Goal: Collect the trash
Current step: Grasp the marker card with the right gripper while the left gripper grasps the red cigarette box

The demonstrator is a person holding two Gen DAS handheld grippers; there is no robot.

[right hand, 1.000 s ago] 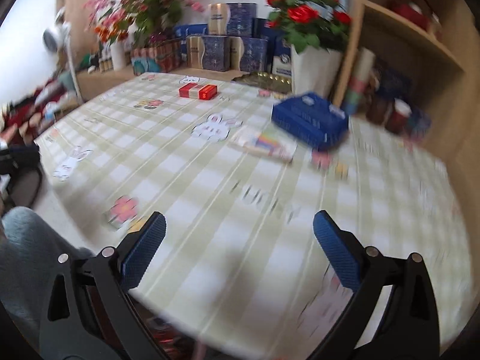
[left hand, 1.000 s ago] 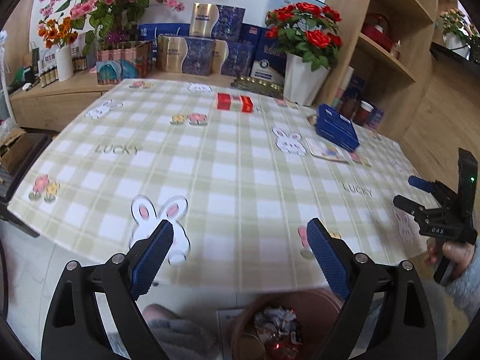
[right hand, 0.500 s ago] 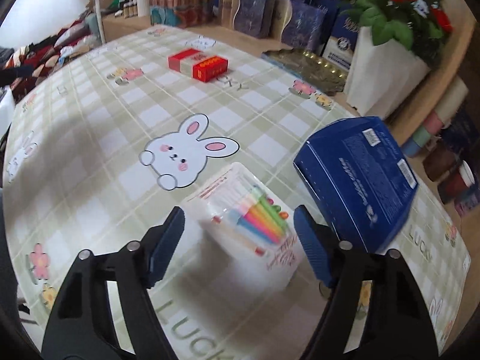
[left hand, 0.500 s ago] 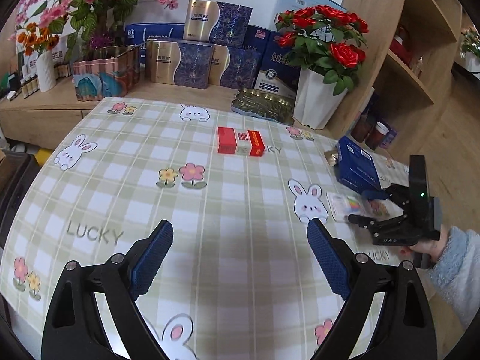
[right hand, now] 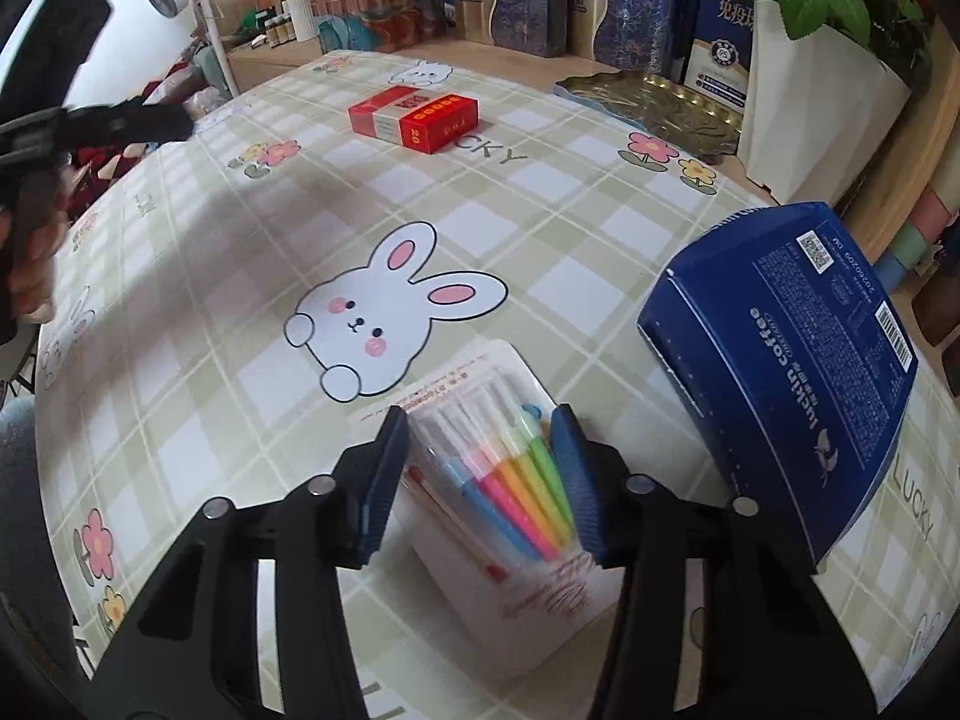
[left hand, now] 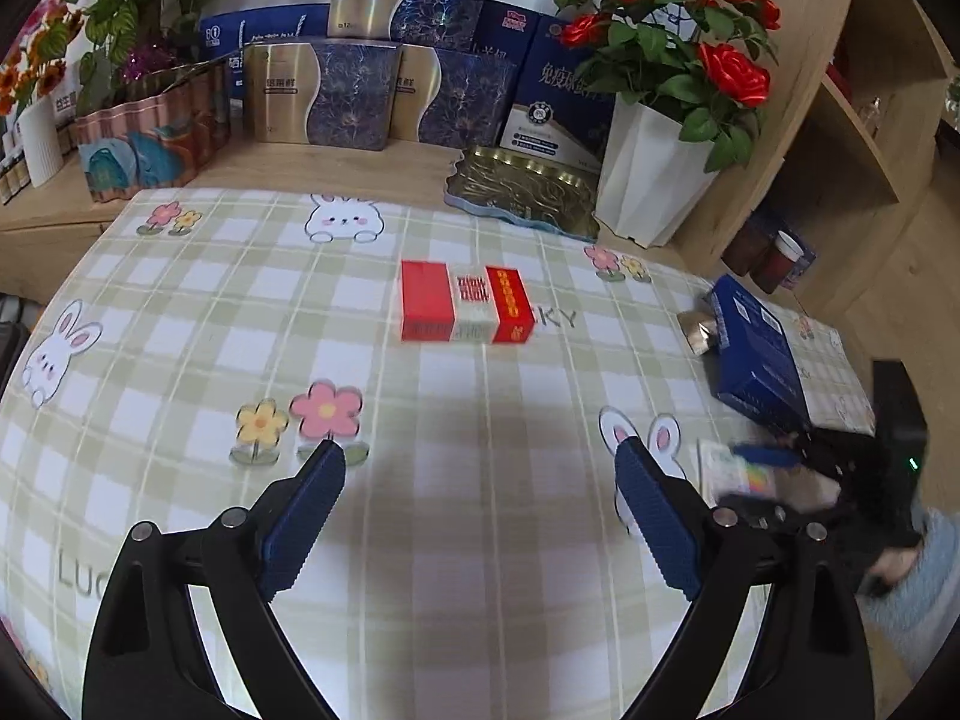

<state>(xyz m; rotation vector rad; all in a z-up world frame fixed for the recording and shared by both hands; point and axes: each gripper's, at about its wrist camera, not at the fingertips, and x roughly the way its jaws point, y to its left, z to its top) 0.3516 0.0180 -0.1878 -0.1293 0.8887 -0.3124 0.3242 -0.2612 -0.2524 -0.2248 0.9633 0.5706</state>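
Right wrist view shows us our right gripper [right hand: 477,468] with jaws just closing, pressed on the marker pack [right hand: 498,480] lying on the checked tablecloth [right hand: 180,360] beside the blue box [right hand: 798,360]; our left gripper [left hand: 480,510] hangs wide, nothing between, short of the red box [left hand: 465,309]

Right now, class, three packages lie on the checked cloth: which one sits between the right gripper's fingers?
The clear pack of coloured pens, flanked by the right gripper. The blue coffee box lies beside it; the red box lies far off.
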